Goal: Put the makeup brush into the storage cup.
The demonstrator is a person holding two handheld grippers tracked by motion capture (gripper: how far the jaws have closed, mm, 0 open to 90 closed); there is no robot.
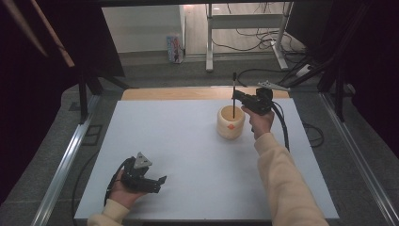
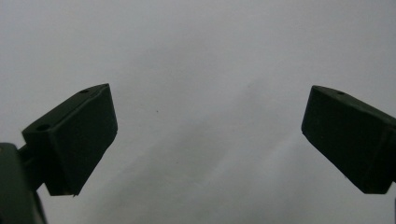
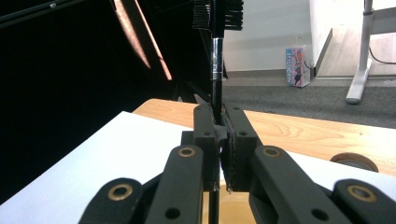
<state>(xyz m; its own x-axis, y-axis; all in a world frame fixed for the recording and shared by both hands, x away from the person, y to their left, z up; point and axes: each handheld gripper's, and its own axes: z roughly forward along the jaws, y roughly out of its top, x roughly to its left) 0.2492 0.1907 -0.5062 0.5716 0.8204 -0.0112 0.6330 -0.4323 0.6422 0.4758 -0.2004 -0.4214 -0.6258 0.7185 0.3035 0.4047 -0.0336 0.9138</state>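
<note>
A cream cup (image 1: pixel 230 123) with a small orange mark on its front stands on the white table top (image 1: pixel 179 141), right of centre. Just above its mouth, my right gripper (image 1: pixel 236 95) is shut on a thin black brush (image 1: pixel 234 89) that stands upright, lower end inside the cup. In the right gripper view the jaws pinch the brush handle (image 3: pixel 216 60) below a silver ferrule, with black bristles (image 3: pixel 218 14) at the top. My left gripper (image 1: pixel 157 182) lies in a hand near the front left corner, open and empty, its pads (image 2: pixel 79 140) wide apart over bare table.
A wooden strip (image 1: pixel 179 93) runs along the table's far edge. Beyond it on the floor are a small printed box (image 1: pixel 174 48), white desk legs (image 1: pixel 209 42) and loose cables (image 1: pixel 263 40). Metal rails (image 1: pixel 66 160) flank both sides, with dark curtains around.
</note>
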